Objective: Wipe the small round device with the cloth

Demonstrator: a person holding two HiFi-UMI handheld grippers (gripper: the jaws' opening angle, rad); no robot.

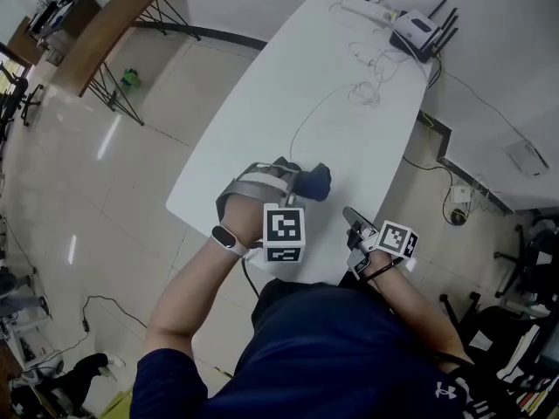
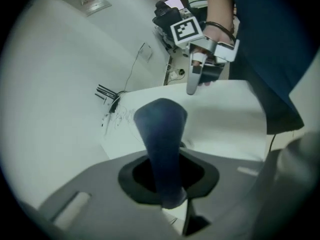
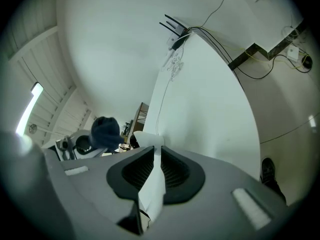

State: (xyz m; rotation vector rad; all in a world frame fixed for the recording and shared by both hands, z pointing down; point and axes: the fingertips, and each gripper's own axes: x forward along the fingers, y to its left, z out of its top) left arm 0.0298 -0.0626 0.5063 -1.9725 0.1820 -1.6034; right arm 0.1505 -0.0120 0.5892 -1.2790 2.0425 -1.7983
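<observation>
Now we are pinching the cloth (image 2: 161, 129) tight in our left gripper (image 2: 167, 171), and our right gripper (image 3: 155, 156) is squeezing the device (image 3: 148, 140) by the table (image 3: 210, 94) edge. The two are hanging near but not touching, so we are guessing the wiping is not going on and is left to do.

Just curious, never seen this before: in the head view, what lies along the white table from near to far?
First the right gripper → dark blue cloth → loose white cable → white router with black antennas.
</observation>
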